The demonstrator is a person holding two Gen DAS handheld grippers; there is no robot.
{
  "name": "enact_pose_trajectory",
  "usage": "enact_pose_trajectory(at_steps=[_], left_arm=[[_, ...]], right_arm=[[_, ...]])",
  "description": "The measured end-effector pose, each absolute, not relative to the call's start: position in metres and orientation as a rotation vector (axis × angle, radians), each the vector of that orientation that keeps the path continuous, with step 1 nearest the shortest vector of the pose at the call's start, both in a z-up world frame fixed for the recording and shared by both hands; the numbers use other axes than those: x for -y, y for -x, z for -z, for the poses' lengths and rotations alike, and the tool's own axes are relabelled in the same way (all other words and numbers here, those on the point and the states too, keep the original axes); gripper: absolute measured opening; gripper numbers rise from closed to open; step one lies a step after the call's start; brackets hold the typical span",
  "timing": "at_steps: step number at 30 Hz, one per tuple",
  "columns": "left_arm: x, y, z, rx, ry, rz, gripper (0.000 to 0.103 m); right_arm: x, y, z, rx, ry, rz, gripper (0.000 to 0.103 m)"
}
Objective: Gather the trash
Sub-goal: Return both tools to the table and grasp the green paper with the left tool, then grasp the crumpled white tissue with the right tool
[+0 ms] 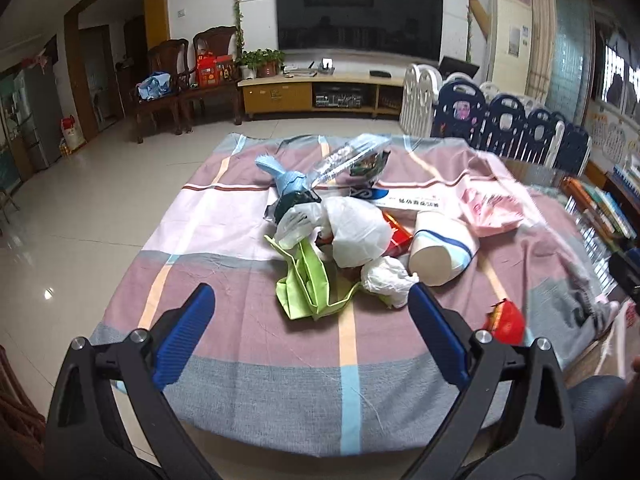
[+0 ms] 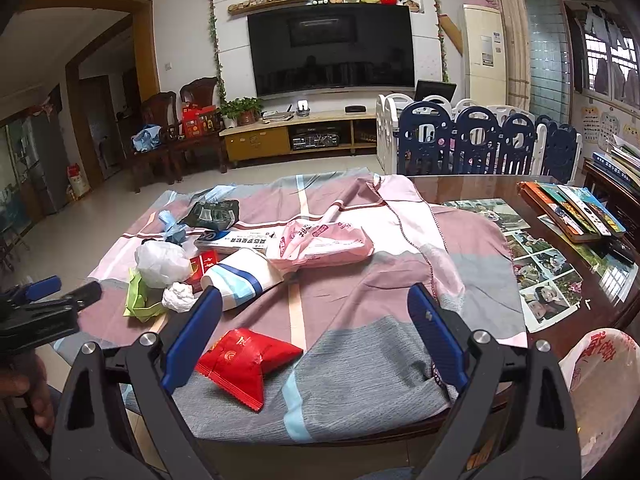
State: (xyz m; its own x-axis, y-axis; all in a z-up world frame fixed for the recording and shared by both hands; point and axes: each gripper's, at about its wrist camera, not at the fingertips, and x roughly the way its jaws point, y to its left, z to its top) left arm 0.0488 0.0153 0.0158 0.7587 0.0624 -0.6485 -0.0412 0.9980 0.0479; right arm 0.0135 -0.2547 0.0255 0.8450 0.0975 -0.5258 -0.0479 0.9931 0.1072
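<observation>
A pile of trash lies on a cloth-covered table (image 1: 248, 344). It holds a green bag (image 1: 308, 284), a white plastic bag (image 1: 356, 228), a crumpled white tissue (image 1: 386, 278), a paper cup (image 1: 440, 252), a pink bag (image 1: 490, 210), a clear bottle (image 1: 344, 156) and a blue wrapper (image 1: 286, 178). A red snack packet (image 2: 244, 364) lies near the front edge, between my right gripper's fingers in view. My left gripper (image 1: 312, 300) is open and empty, just short of the green bag. My right gripper (image 2: 316, 300) is open and empty above the red packet. The left gripper also shows in the right wrist view (image 2: 48, 304).
Photos (image 2: 540, 264) and books (image 2: 572, 212) lie on the bare wooden table part at the right. A white plastic bag (image 2: 600, 364) hangs at the right front corner. A playpen fence (image 2: 480, 140), TV stand (image 2: 296, 136) and chairs (image 2: 176, 136) stand beyond on tiled floor.
</observation>
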Motion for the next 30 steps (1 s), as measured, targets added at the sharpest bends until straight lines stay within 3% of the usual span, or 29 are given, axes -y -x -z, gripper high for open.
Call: enact_pose_trajectory(at_steps=[3,8,9,10,12,22,26,28,29,30], left_arm=[[-0.003,-0.066,0.0,-0.738,-0.101,-0.059,0.095],[0.003,-0.102,0.034,-0.875,-0.155,-0.069,0.064],[0.0,-0.107,0.039,-0.895,-0.146,-0.076,0.056],[-0.004,-0.112,0.043,-0.92,-0.123,-0.075,0.037],[-0.012,-0.115,0.041,-0.92,-0.069,-0.054,0.014],[-0.08,-0.038,-0.038,-0.571,0.17,-0.064,0.01],[-0.099,-0.026,-0.053,-0.493,0.215,-0.092,0.01],[-0.104,-0.026,-0.055,-0.493,0.241,-0.074,0.01],[-0.106,-0.025,-0.056,-0.489,0.246,-0.073,0.01],[-0.106,-0.025,-0.056,-0.484,0.248,-0.073,0.01]], right_arm=[[0.253,-0.014,-0.025,-0.564,-0.087,-0.086,0.092],[0.242,-0.017,-0.023,-0.58,-0.066,-0.113,0.092],[0.237,-0.018,-0.023,-0.586,-0.057,-0.124,0.092],[0.233,-0.018,-0.023,-0.59,-0.048,-0.139,0.092],[0.218,-0.022,-0.021,-0.6,-0.034,-0.201,0.092],[0.119,-0.085,0.023,-0.778,0.067,-0.359,0.09],[0.09,-0.12,0.043,-0.897,0.049,-0.327,0.078],[0.083,-0.134,0.053,-0.95,0.034,-0.304,0.067],[0.081,-0.14,0.058,-0.976,0.018,-0.299,0.055],[0.079,-0.148,0.065,-1.017,0.004,-0.297,0.033]])
